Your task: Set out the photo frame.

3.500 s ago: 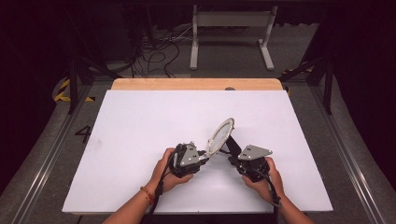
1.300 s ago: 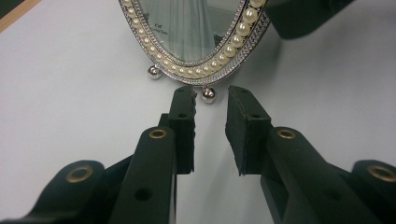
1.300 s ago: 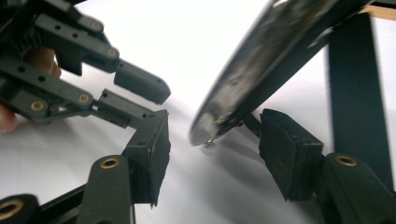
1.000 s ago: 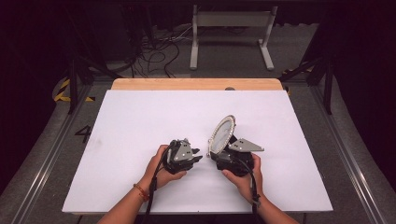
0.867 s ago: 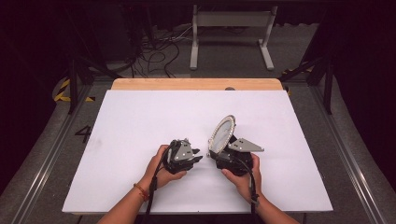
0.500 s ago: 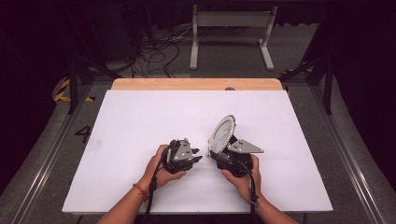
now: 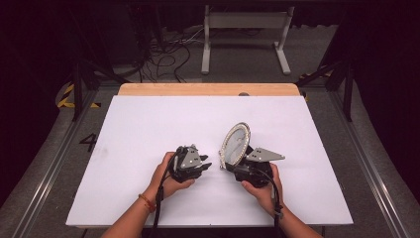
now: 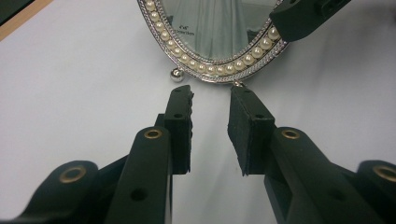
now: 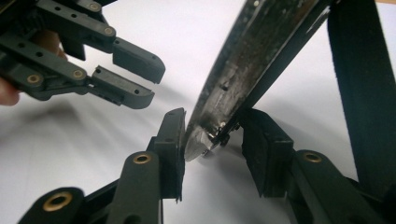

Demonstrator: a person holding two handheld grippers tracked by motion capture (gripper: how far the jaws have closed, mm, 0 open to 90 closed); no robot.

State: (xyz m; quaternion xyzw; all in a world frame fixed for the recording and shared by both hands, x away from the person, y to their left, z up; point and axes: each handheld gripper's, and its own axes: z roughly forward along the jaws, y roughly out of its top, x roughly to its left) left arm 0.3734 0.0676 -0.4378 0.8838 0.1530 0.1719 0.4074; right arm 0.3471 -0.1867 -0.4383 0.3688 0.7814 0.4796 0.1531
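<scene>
Your right gripper point(image 7: 233, 166) stands at the base of the oval mirror point(image 7: 235, 144) on the white table point(image 7: 148, 124), your left gripper point(image 7: 205, 165) just beside it. Along your left gripper point(image 8: 210, 100), the jaws stand apart with nothing between, the pearl-rimmed mirror point(image 8: 215, 32) right ahead. Along your right gripper point(image 9: 212, 135), the jaws have just been closing around the mirror's edge point(image 9: 247, 65), one pad touching it, the other just clear.

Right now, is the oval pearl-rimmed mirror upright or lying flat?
Upright, leaning: the oval pearl-rimmed mirror stands on its lower edge on the white table.

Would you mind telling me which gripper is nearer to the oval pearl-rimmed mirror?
The right gripper: its jaws straddle the mirror's lower edge, one pad touching the frame. The left gripper sits just short of the rim, jaws open.
</scene>
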